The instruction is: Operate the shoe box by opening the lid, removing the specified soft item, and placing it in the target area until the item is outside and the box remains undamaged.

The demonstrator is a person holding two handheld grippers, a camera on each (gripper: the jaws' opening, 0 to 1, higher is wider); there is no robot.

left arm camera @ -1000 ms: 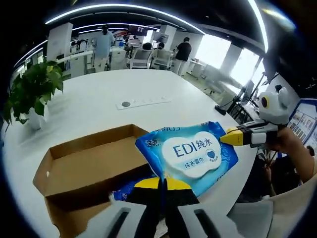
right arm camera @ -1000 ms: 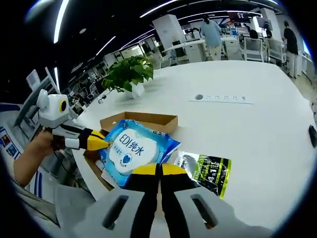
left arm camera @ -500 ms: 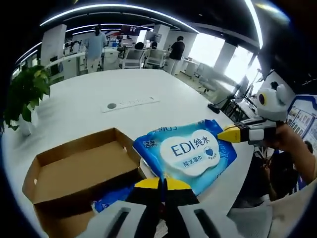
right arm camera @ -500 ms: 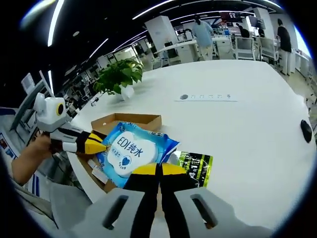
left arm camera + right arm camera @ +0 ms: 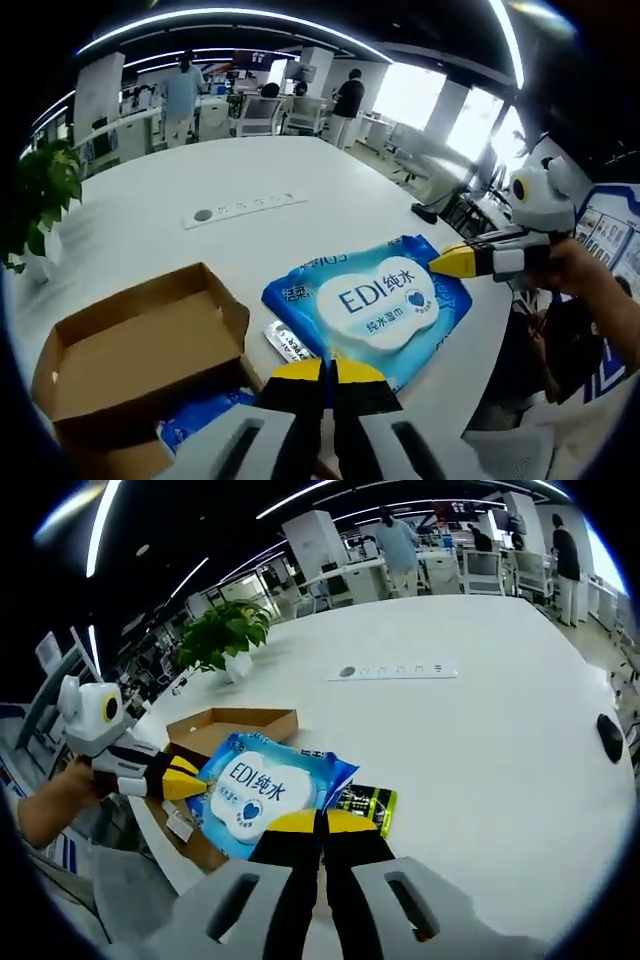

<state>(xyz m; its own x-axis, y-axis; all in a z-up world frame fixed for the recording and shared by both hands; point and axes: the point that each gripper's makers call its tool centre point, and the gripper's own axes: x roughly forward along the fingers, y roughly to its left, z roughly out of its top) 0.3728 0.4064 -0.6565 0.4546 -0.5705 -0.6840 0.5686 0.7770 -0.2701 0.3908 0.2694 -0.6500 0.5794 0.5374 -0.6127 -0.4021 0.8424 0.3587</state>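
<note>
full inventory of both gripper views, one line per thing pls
Wet wipes pack: 1, blue with white label, held up between both grippers beside the box.
Shoe box: 1, brown cardboard, open, on the table's near edge.
Blue packet: 1, partly under the box.
Black and green packet: 1, on the table behind the wipes.
Small silvery packet: 1, below the wipes.
Table: 1, white, round.
Socket strip: 1, white, mid-table.
Potted plant: 1, green, far table edge.
Dark object: 1, table's right side.
Left gripper: yellow-black tips, shut on the wipes.
Right gripper: same, shut on the wipes.
</note>
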